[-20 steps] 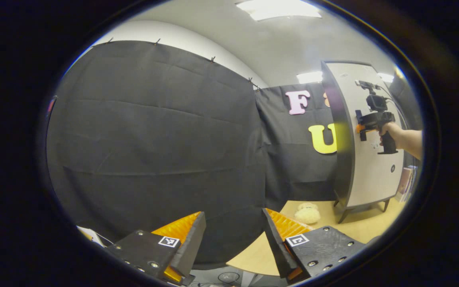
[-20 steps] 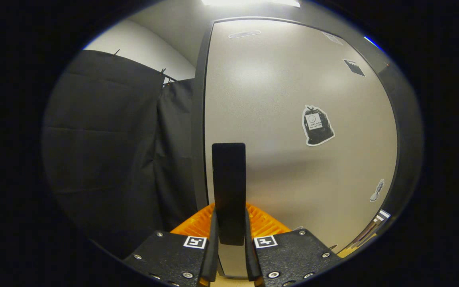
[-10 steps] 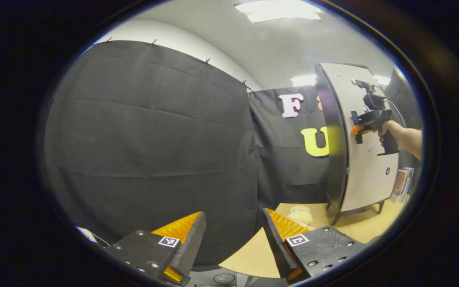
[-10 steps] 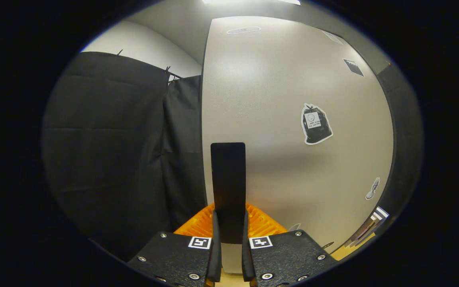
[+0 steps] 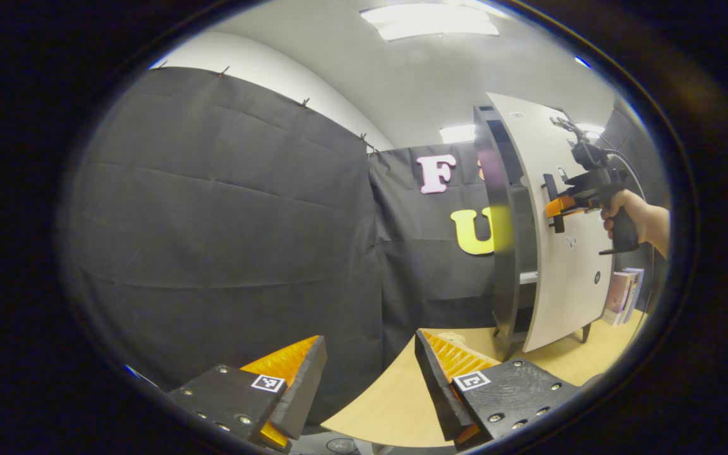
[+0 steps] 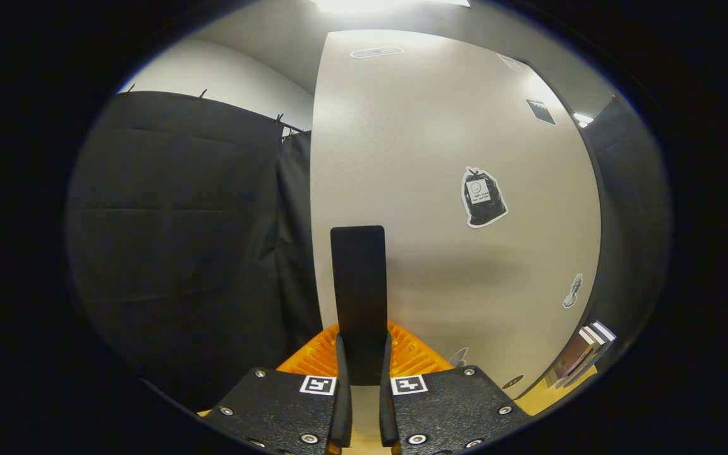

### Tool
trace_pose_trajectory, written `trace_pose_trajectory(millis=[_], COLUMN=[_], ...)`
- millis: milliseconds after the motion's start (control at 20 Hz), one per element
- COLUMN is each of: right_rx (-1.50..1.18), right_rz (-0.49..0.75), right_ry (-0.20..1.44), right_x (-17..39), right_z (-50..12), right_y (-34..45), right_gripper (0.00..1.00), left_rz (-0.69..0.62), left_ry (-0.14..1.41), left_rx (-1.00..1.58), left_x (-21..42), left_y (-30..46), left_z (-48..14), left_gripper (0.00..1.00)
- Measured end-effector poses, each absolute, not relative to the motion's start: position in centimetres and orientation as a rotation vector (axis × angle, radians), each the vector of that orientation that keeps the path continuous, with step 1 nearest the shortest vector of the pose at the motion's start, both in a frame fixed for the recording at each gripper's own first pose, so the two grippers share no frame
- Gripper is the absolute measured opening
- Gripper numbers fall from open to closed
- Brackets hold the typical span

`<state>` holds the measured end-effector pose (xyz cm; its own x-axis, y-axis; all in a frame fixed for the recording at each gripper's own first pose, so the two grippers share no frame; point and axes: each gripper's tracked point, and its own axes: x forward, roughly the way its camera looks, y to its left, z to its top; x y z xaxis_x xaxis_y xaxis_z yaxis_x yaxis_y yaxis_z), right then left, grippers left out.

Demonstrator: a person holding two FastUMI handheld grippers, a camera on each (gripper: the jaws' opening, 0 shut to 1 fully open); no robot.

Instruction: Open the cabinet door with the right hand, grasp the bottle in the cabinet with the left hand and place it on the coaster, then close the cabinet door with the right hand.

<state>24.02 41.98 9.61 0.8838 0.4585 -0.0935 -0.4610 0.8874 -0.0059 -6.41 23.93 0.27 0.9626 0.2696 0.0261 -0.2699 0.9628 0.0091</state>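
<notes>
In the left gripper view our left gripper [image 5: 370, 379] gapes empty above the tan table [image 5: 395, 404]; the cabinet door [image 5: 560, 253] stands ajar. In the right gripper view our right gripper [image 6: 361, 379] clamps the door's black handle [image 6: 357, 297]; books [image 6: 582, 354] stand beside.

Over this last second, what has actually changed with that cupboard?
The cabinet door has swung outward, pulled by the right gripper clamped on its handle; a gap now shows shelves inside. The grip on the handle stayed. The left gripper stayed open over the table.
</notes>
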Motion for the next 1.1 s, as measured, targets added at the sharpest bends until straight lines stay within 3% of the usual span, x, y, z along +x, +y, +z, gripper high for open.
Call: trace_pose_trajectory(millis=[200,250,1100], right_rx=[-0.015,-0.013,-0.017], right_rz=[0.523,0.533,0.587], right_ry=[0.093,0.091,0.082], right_x=[23.9,23.8,20.9], right_z=[9.5,9.5,10.1], right_y=[41.3,41.1,36.7], right_gripper=[0.17,0.17,0.17], left_rz=[0.231,0.215,0.073], left_ry=[-0.024,-0.023,-0.031], left_rx=[-0.008,-0.006,0.006], left_x=[-6.9,-6.8,-6.1], left_y=[20.4,19.4,8.7], left_z=[0.7,0.8,3.1], left_gripper=[0.87,0.81,0.81])
